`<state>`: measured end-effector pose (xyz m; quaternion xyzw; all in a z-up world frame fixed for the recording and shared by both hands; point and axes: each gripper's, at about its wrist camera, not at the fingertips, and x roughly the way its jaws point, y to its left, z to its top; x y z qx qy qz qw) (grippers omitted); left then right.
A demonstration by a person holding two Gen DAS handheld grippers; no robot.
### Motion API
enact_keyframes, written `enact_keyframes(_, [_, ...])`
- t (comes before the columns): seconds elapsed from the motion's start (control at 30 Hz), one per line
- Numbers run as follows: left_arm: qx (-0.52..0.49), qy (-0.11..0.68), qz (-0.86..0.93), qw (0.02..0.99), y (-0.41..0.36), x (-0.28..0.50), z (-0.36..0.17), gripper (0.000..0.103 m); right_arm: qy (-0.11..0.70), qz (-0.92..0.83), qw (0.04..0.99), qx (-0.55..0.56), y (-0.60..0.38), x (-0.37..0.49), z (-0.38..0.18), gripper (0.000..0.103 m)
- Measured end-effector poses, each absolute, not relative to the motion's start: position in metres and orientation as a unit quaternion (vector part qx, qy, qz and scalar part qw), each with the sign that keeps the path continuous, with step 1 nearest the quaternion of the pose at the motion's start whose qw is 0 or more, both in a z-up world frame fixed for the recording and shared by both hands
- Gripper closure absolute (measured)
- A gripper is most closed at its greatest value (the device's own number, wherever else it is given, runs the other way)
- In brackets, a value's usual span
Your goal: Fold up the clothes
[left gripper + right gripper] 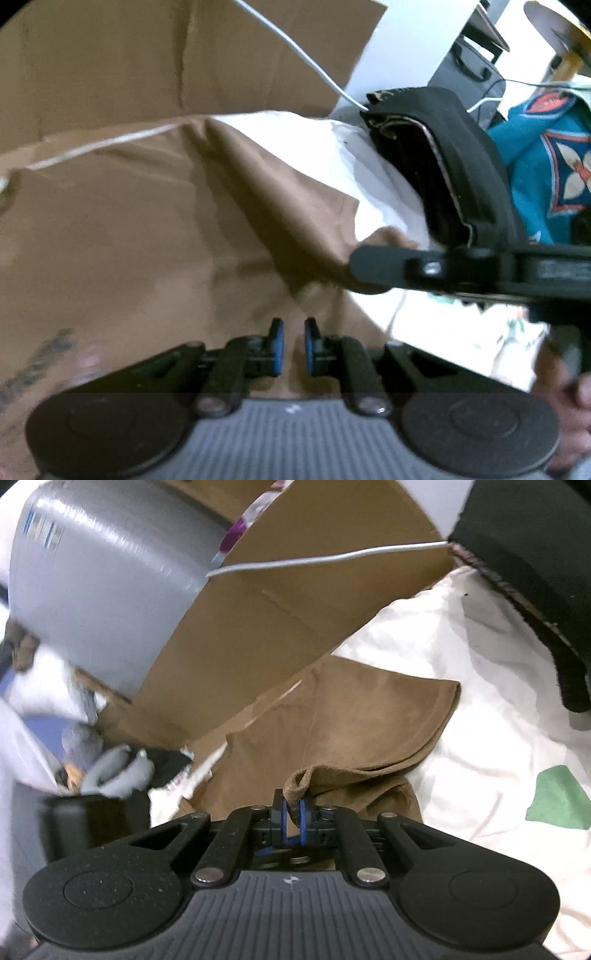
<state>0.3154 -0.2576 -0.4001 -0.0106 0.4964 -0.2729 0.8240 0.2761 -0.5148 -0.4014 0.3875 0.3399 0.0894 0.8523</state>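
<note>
A brown garment (147,240) lies spread over a white sheet (373,177), with dark print at its left edge. My left gripper (294,334) hovers just above the brown cloth, its blue pads apart and nothing pinched between them. In the right wrist view the same brown garment (369,720) lies partly folded, and my right gripper (291,808) is shut on a small looped fold of its edge. From the left wrist view the right gripper (360,267) reaches in from the right, its tip at a raised corner of the cloth.
A cardboard box wall (277,609) stands behind the garment, and a white cable (332,557) runs across it. A black padded object (461,155) lies on the sheet at right, beside teal patterned cloth (535,147). At left are a grey cylinder (110,572) and bundled clothes (110,768).
</note>
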Motion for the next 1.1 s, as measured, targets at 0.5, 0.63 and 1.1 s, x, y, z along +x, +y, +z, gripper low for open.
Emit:
enact_keyframes(0.5, [-0.079,0.476,-0.185,0.856,-0.188,0.291,-0.388,0.076,0.400,0.129,0.857,0.299,-0.477,0.275,-0.423,0.049])
enact_keyframes(0.63, [-0.086,0.462,-0.182,0.864,-0.182,0.291,-0.382,0.076,0.390,0.119,0.863,0.300,-0.492,0.262,-0.415,0.049])
enact_keyframes(1.1, [-0.085,0.458,-0.178,0.867,-0.176,0.280,-0.383,0.076,0.353,-0.019,0.889,0.293,-0.547,0.270,-0.410,0.050])
